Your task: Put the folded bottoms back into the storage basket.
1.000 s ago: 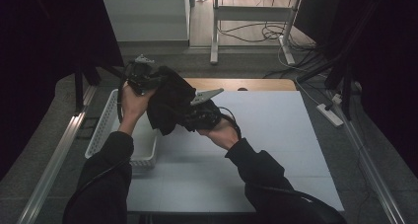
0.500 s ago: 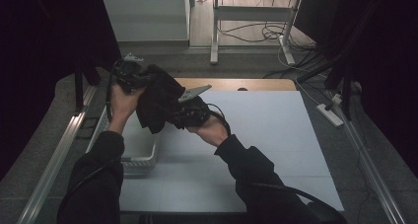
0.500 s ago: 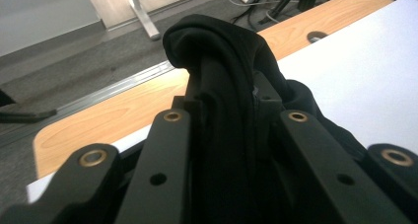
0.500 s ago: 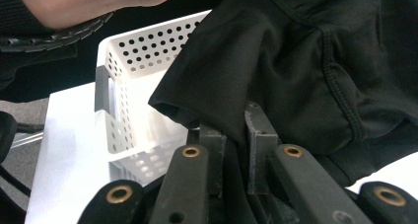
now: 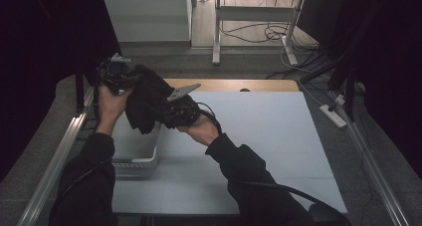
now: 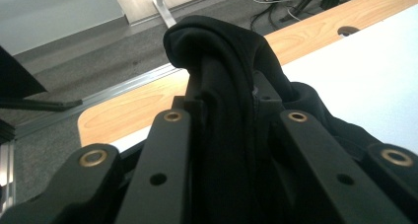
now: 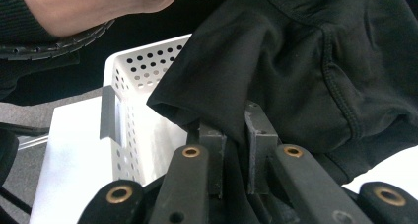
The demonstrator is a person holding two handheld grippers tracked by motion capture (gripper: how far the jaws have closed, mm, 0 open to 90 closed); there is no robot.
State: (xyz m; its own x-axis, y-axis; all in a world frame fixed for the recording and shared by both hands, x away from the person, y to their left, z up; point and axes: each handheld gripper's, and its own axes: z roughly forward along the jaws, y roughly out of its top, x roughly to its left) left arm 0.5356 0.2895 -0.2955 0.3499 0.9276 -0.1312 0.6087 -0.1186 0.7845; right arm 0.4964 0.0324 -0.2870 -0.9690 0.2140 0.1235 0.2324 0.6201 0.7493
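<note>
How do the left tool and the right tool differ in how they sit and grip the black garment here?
The left tool is held higher, above the far end of the white perforated basket; the right tool sits lower, over the white table. In the left gripper view the black garment bunches up over the left tool's jaws; in the right gripper view the right tool pinches it near its hanging lower edge. Both are shut on the garment, which hangs above the basket.

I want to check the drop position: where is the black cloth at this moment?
In the high view the black cloth hangs in the air at the table's left side, held between the left gripper and the right gripper, above the white perforated basket.
</note>
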